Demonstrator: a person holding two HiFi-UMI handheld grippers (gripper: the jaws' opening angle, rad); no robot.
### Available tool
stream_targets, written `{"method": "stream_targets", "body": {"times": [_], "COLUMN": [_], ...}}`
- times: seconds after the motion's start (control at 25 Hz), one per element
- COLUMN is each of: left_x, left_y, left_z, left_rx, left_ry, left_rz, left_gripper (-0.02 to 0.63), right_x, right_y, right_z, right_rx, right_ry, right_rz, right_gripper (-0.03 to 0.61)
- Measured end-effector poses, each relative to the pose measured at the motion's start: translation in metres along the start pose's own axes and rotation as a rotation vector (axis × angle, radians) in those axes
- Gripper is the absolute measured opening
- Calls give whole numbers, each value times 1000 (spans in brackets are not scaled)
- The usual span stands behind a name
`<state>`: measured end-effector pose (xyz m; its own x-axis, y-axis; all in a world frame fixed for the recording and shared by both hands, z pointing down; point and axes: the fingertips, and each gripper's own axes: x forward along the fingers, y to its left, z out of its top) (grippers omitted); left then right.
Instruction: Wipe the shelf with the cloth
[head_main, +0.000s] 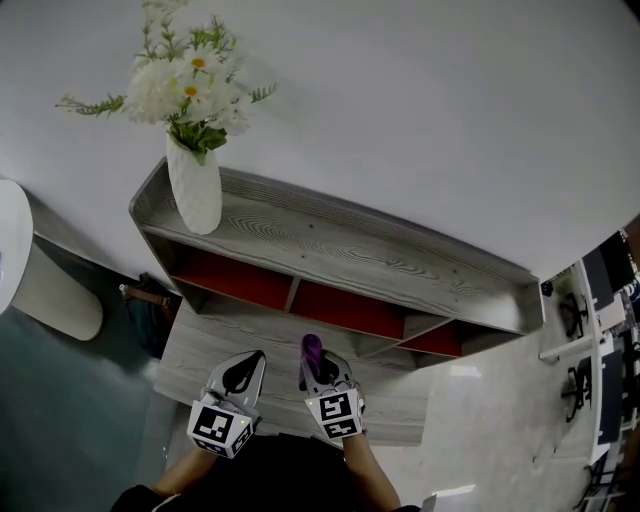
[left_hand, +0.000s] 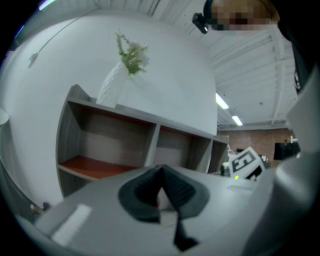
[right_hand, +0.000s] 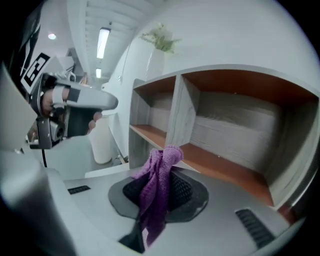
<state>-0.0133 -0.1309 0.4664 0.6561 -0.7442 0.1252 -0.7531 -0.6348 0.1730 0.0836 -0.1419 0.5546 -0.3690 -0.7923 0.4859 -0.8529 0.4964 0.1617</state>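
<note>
A grey wood shelf with orange-red inner boards stands against the white wall. My right gripper hovers above its low front board, shut on a purple cloth. In the right gripper view the cloth hangs bunched between the jaws of the right gripper, facing the open compartments of the shelf. My left gripper is beside it on the left, shut with nothing in it. The left gripper points at the shelf's left compartment.
A white vase of daisies stands on the shelf's top left end. A white bin and a dark bag sit on the floor to the left. Desks and chairs stand at the far right.
</note>
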Motion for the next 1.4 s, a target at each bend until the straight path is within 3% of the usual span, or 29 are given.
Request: {"method": "stream_targets", "body": {"times": [0.24,0.44,0.8,1.4], "left_x": [7,15,15,27], "left_y": [-8,-14,-28,-31], "left_z": [0,3,13,3], "left_rx": [-14,-20,14,12], "left_ry": [5,4,-13,1], "left_rz": [-22,-39,-66,-66], "left_gripper": [-2,-2,-2,-2], "right_x": [-37,-57,-103,-99], "right_y": [-20,-31,-46,-54], "right_z": [20,29,48,41], "right_rx": [182,256,318,349], "right_ry": [-133,-192,-313,-331], "right_rz": [-110,-194,-312,-343], "right_gripper": [46,47,48,46]}}
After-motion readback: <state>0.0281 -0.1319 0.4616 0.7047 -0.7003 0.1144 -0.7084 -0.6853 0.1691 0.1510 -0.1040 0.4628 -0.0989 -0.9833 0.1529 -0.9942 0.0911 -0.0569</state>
